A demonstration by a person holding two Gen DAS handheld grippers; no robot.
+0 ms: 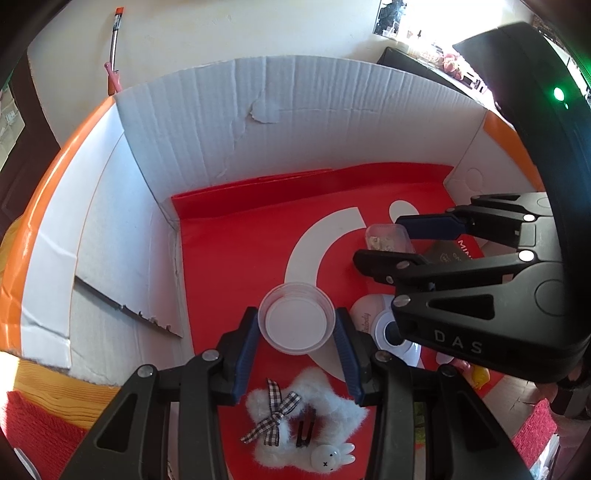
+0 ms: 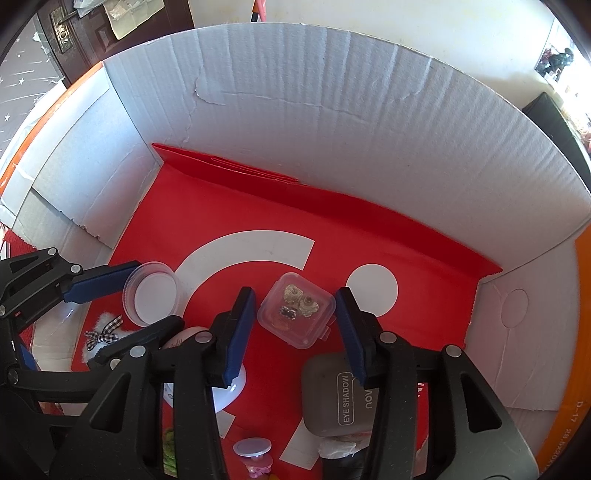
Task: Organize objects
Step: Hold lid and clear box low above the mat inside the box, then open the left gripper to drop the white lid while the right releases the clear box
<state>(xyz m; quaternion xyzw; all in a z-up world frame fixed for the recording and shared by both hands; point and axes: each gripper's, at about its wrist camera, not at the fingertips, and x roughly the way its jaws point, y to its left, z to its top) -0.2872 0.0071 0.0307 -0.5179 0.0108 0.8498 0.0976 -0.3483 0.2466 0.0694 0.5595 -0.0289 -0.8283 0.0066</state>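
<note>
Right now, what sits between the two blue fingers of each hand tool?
Left wrist view: a round clear tub sits between the left gripper fingers. Right wrist view: a small clear box of earrings sits between the right gripper fingers.

Red liner (image 1: 236, 251); white fluffy clip (image 1: 295, 417), black-white gingham bow (image 1: 275, 410).

You are working in a home, likely a bedroom or living room. A dark wooden door (image 2: 110, 44) with a metal latch (image 2: 61, 29) stands at the cream wall (image 1: 221, 29). A knitted red and orange blanket (image 1: 40, 406) lies under the cardboard box (image 2: 332, 110), which holds personal trinkets: an eye shadow case (image 2: 332, 398), boxed earrings (image 2: 297, 310), a fluffy hair clip (image 1: 295, 417).
</note>
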